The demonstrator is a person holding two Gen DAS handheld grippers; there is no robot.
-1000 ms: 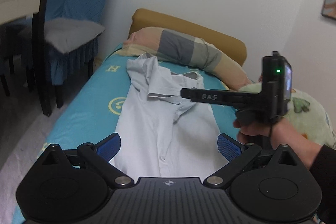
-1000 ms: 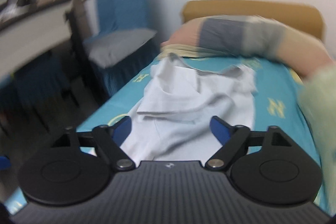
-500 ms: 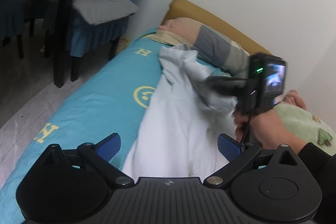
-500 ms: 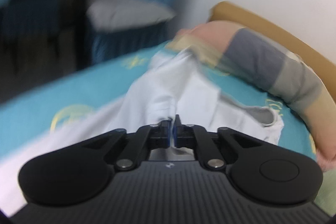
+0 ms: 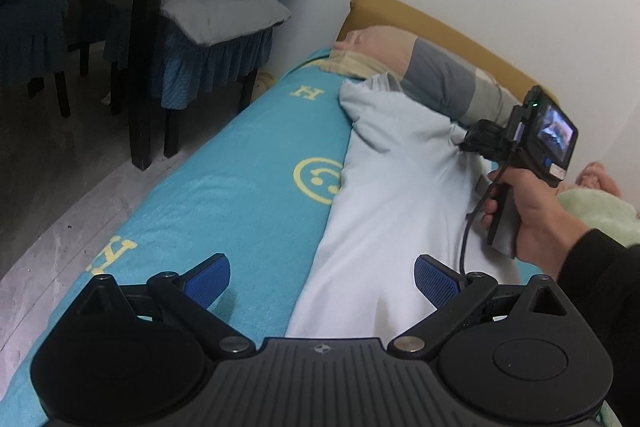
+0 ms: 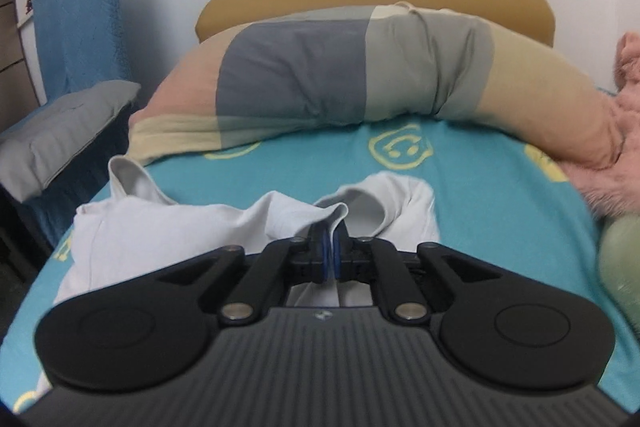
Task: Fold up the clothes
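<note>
A pale blue-white shirt (image 5: 392,195) lies lengthwise on the teal bed sheet (image 5: 224,195), its upper part bunched. In the left wrist view a person's hand carries my right gripper (image 5: 466,143) at the shirt's right upper side, where the cloth is drawn up into a peak. The right wrist view shows the right gripper (image 6: 330,247) shut on a fold of the shirt (image 6: 168,227), with cloth pinched between the blue pads. My left gripper (image 5: 322,275) stands open low over the shirt's near left edge, with nothing pressed between its fingers.
A striped pillow (image 5: 436,75) lies against the tan headboard (image 5: 440,23). A blue-covered chair with a grey cushion (image 5: 208,11) stands left of the bed beside dark table legs. Green bedding (image 5: 600,215) and a pink plush (image 6: 624,147) lie to the right.
The right gripper went from open to shut on the shirt's upper cloth and pulled it up and to the right. The left gripper sank toward the shirt's near left edge, staying open.
</note>
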